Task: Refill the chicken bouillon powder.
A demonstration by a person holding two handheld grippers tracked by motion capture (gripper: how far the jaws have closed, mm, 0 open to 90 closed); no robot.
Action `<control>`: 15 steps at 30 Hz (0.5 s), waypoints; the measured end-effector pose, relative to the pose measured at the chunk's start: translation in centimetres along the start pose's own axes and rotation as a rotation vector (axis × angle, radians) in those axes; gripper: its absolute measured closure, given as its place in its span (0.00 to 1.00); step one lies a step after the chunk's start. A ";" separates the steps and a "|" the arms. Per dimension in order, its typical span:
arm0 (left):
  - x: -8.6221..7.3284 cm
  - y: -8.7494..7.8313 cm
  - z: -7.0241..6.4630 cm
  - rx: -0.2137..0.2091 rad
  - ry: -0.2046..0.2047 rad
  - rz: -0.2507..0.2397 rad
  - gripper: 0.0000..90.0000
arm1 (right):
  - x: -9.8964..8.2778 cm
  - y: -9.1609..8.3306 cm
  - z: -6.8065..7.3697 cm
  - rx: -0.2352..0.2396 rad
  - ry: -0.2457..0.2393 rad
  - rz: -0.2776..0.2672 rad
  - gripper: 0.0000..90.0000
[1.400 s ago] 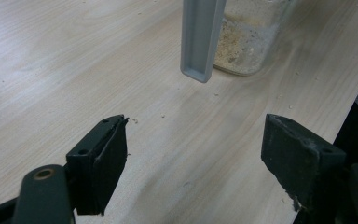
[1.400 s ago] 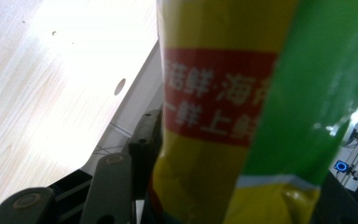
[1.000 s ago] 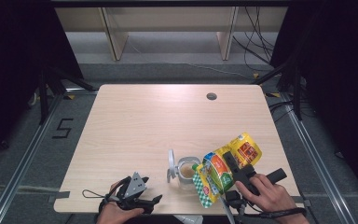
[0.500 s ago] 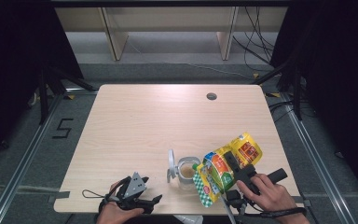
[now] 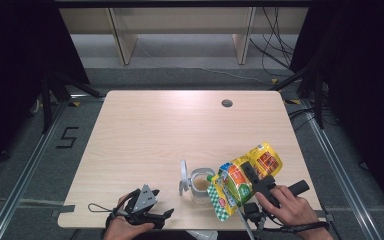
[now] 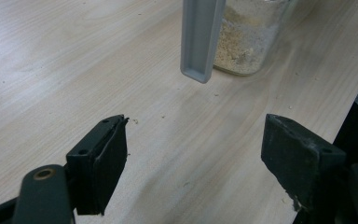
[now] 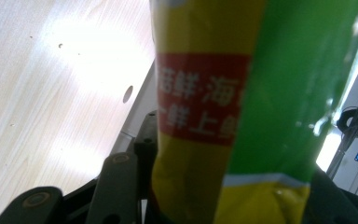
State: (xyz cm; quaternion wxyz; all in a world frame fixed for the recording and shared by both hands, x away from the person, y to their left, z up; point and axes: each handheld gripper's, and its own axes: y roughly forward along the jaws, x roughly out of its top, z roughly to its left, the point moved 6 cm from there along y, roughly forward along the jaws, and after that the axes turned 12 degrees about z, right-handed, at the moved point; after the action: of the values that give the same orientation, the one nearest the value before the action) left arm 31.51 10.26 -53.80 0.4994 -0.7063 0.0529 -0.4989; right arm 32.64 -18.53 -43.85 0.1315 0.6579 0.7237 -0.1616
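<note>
My right claw [image 5: 250,176] grips the pouch [image 5: 242,177], tilted left, its mouth probably over the jar [image 5: 199,186]; my left claw [image 5: 147,210] gapes empty.

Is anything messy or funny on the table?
Yes. Small crumbs lie scattered on the table near the jar, like spilled powder. The pouch in the right gripper hangs tilted over the jar.

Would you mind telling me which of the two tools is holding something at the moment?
The right tool: it is clamped on the yellow-green packet tilted over the jar. The left tool is open, holding nothing.
</note>
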 end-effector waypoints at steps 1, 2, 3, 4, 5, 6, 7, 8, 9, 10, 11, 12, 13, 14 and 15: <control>-0.1 0.0 0.2 0.008 0.010 0.009 0.25 | 0.0 0.0 -0.1 -0.003 -0.005 -0.002 0.65; 0.0 0.0 0.1 0.006 0.003 0.004 0.25 | 0.0 0.0 0.0 -0.001 -0.003 0.000 0.65; 0.0 0.0 0.0 -0.002 -0.002 -0.001 0.25 | -0.1 -0.1 0.0 0.023 -0.014 0.019 0.65; -0.1 0.0 0.1 0.006 0.007 0.010 0.25 | 0.0 -0.1 0.0 0.022 -0.017 0.016 0.65; 0.0 -0.1 0.0 0.002 0.005 0.007 0.25 | 0.0 -0.1 0.0 0.022 -0.021 0.015 0.65; 0.0 0.0 0.1 0.005 0.009 0.005 0.25 | 0.0 0.0 -0.2 0.008 -0.055 -0.002 0.65; 0.0 0.1 0.0 -0.002 -0.003 -0.003 0.25 | 0.0 -0.1 0.0 0.021 -0.019 0.015 0.65; 0.0 0.0 0.0 -0.001 0.001 0.004 0.25 | 0.0 0.0 -0.3 0.006 -0.060 0.002 0.65; 0.0 0.0 0.1 0.006 0.011 0.010 0.25 | 0.0 0.0 -0.3 0.004 -0.062 0.000 0.65; 0.0 0.0 0.0 -0.002 0.000 0.001 0.25 | 0.0 0.0 -0.3 0.002 -0.069 -0.001 0.65; -0.1 0.0 0.2 0.008 0.011 0.009 0.25 | 0.0 0.1 -0.2 0.007 -0.059 -0.003 0.65; -0.1 0.0 0.2 0.009 0.009 0.009 0.25 | 0.0 -0.1 -0.2 0.011 -0.038 0.010 0.65; 0.0 0.0 0.0 -0.004 -0.004 -0.004 0.25 | 0.0 -0.1 -0.1 0.013 -0.027 0.016 0.65; 0.0 0.0 0.0 -0.001 0.003 0.002 0.25 | 0.0 -0.1 -0.3 0.008 -0.043 0.010 0.65; 0.0 -0.1 0.0 0.001 0.010 0.009 0.25 | 0.0 -0.1 -0.3 0.009 -0.045 0.009 0.65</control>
State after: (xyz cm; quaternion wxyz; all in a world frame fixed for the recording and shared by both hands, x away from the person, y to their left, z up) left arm 31.47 10.32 -53.75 0.5015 -0.7035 0.0582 -0.5002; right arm 32.55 -18.43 -43.61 0.1454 0.6580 0.7168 -0.1791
